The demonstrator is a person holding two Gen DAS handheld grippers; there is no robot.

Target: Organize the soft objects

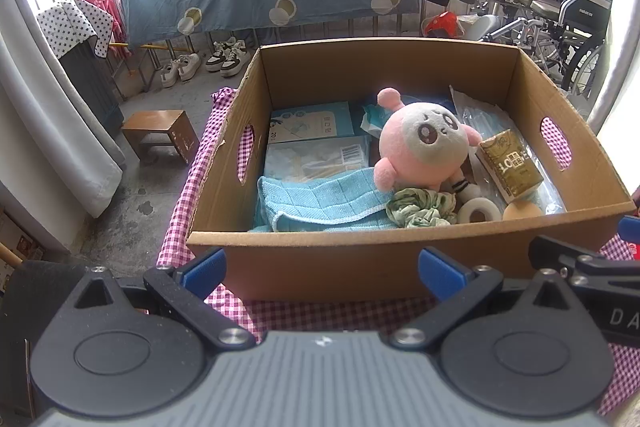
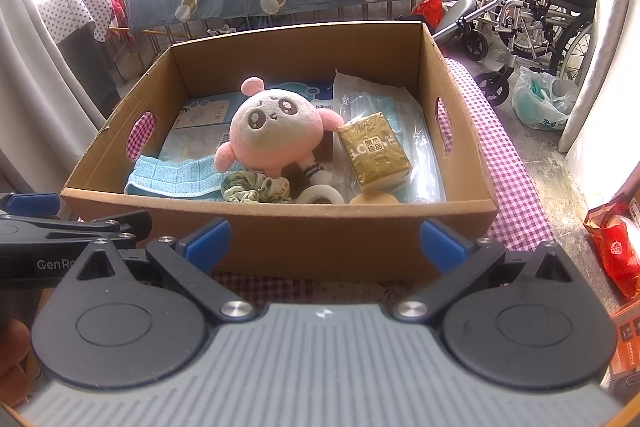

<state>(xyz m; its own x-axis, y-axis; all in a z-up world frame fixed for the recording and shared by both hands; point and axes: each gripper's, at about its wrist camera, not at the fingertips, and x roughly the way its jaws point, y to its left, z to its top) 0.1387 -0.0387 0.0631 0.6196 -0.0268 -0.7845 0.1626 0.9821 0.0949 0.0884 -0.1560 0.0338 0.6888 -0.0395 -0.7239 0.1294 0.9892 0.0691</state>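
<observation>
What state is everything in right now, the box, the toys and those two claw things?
Cardboard box: open-topped, filled.
Pink plush: lying in box, face up.
Blue cloth: folded, in box.
Green scrunchie: bunched, in box.
Left gripper: open, empty.
Right gripper: open, empty.

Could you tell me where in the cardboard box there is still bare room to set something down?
Almost none: the box floor is covered. Flattest spots are the packets by the left wall and the blue cloth. The front right, around the plush toy, scrunchie and tape roll, is crowded.
</observation>
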